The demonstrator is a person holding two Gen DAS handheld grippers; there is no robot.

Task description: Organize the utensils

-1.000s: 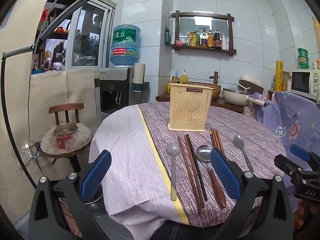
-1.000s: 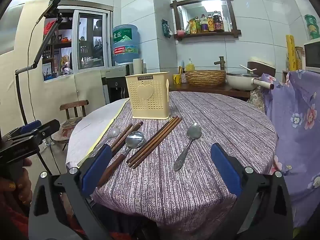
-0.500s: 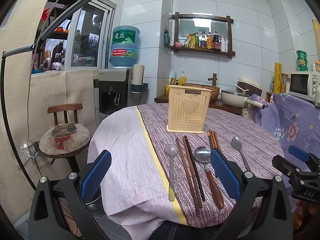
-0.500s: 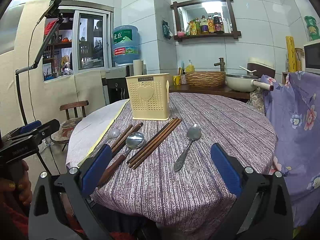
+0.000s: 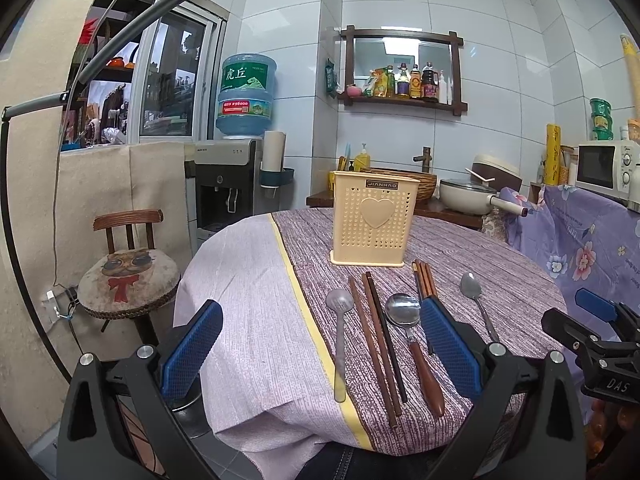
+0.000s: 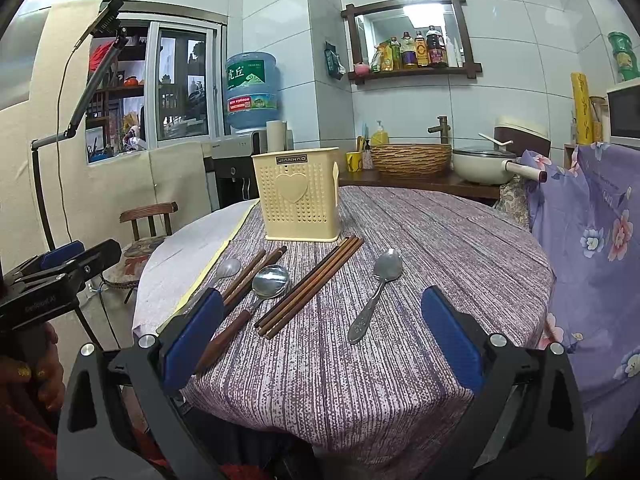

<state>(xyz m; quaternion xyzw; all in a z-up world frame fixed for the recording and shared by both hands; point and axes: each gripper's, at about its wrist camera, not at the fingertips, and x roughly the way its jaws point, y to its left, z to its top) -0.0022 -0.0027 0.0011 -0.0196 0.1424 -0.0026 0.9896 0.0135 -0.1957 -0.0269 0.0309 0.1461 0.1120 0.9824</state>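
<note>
A cream utensil holder [image 5: 374, 220] [image 6: 298, 200] with a heart stands upright on the round table. In front of it lie a translucent spoon [image 5: 339, 332] [image 6: 226, 270], a dark chopstick pair [image 5: 378, 340] [image 6: 250, 276], a wood-handled spoon [image 5: 412, 340] [image 6: 256, 300], several brown chopsticks [image 6: 312, 286] [image 5: 423, 278] and a steel spoon [image 6: 376, 292] [image 5: 476, 304]. My left gripper [image 5: 320, 348] is open and empty above the table's near edge. My right gripper [image 6: 320, 336] is open and empty, over the near edge to the right.
A wooden chair [image 5: 128, 276] with a cat cushion stands left of the table. A water dispenser [image 5: 232, 188] is behind it. A counter with a woven basket [image 6: 412, 158] and a pot [image 6: 486, 164] lies beyond. A purple floral cloth [image 6: 592, 232] hangs at the right.
Both grippers have stayed open with little motion. The left wrist view has drifted slightly, so the holder and utensils sit a bit higher and left in the frame.
</note>
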